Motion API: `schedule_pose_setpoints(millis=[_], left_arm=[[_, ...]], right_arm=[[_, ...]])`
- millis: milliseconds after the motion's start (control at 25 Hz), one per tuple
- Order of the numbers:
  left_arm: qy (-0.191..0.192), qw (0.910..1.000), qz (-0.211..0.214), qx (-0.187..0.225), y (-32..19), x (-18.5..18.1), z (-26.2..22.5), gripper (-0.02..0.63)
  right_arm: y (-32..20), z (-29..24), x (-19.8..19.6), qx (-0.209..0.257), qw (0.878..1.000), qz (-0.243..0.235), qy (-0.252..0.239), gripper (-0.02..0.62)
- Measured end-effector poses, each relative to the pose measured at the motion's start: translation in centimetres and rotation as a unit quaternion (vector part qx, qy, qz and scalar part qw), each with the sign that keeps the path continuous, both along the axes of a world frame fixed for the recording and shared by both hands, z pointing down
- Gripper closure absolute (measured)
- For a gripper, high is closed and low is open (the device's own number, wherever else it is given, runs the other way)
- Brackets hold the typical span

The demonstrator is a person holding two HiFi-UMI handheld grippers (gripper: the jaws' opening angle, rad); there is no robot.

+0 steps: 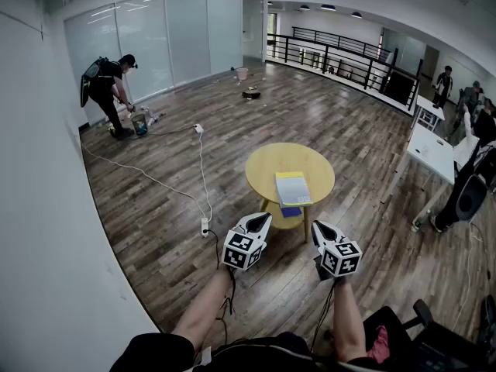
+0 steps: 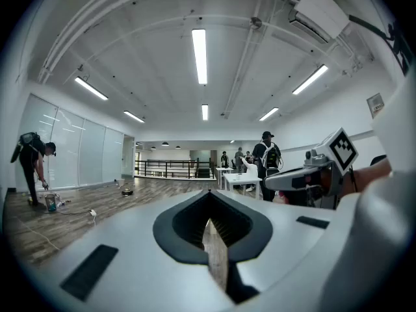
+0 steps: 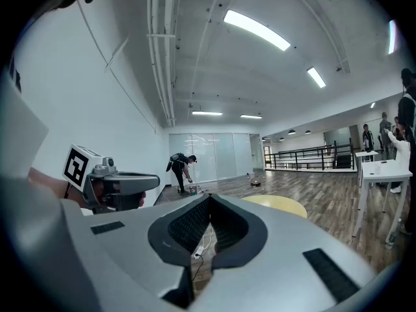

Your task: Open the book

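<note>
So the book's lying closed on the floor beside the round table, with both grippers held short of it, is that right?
Not quite. The book lies closed on the round table, not on the floor beside it; the head view shows this. The left gripper and right gripper are indeed held short of it.

The print on the book [image 1: 293, 187] is too small to be read, and a blue thing [image 1: 291, 211] under the round table [image 1: 267, 169] is partly hidden by its top. The chair [image 1: 449, 347] is cut off by the head view's edge.
</note>
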State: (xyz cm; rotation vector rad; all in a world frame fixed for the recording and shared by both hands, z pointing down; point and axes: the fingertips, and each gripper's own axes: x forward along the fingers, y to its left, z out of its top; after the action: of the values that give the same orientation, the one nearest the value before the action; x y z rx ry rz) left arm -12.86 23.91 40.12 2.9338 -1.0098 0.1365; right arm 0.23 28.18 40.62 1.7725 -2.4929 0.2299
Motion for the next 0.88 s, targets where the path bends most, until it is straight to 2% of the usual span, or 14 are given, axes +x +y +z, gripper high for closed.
schedule_pose_setpoints(millis=[440,880], left_arm=[[-0.004,1.0000,0.003,-0.002,-5.0,0.5,0.6,0.607],[-0.021,0.9996,-0.008,-0.020,-14.5,5.5,2.9,0.607]], right_arm=[[-4.8,0.1,0.8,0.006,1.000,0.007,-0.004,0.591],[-14.9,2.7,5.7,-0.013,1.000,-0.008,-0.013,0.591]])
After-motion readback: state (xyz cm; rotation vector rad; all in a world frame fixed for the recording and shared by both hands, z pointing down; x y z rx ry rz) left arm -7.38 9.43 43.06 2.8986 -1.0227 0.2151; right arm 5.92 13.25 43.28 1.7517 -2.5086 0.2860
